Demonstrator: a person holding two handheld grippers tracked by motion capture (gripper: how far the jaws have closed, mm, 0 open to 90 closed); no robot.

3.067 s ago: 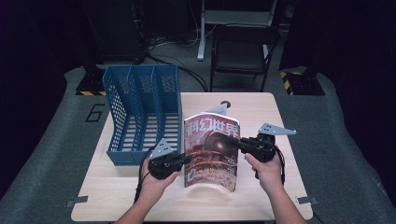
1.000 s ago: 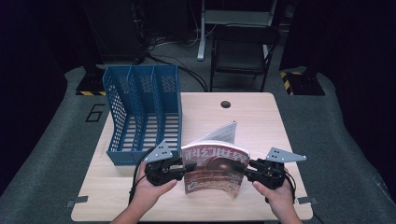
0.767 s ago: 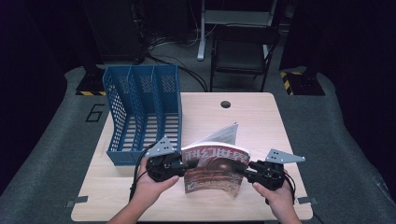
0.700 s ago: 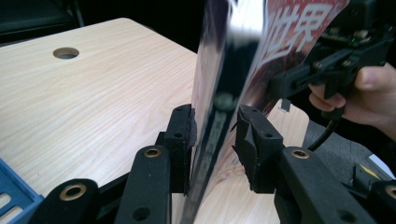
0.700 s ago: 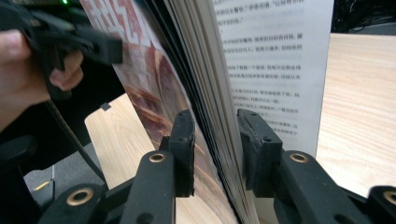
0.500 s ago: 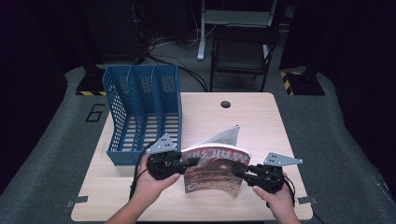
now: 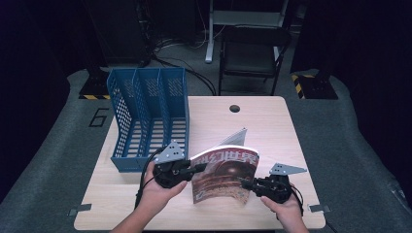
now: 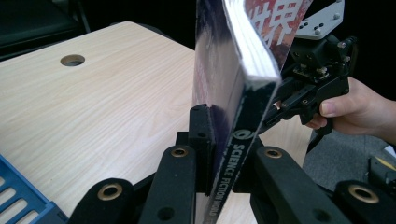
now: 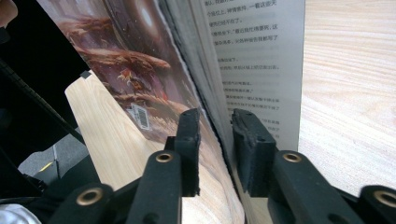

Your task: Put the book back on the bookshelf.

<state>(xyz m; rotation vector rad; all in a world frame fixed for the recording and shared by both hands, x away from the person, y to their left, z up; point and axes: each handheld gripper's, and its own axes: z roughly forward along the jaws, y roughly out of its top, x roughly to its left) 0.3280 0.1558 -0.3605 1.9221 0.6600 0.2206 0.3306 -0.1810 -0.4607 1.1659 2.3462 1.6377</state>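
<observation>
- The magazine (image 7: 224,175) has been lowered from an upright hold to the near edge of the counter (image 7: 272,126), tilted, between both sets of fingers; it seems to be steadied for the blue file rack (image 7: 148,116) beside the left gripper (image 7: 197,168).
- The left gripper's fingers (image 8: 201,135) have just been closing and now pinch the spine.
- The right gripper (image 7: 245,184) has just been narrowing; its fingers (image 9: 189,135) straddle the page edges, with a small gap visible.
- Readable: "SCIENCE FICTION WORLD" on the spine, Chinese characters on the cover.
</observation>
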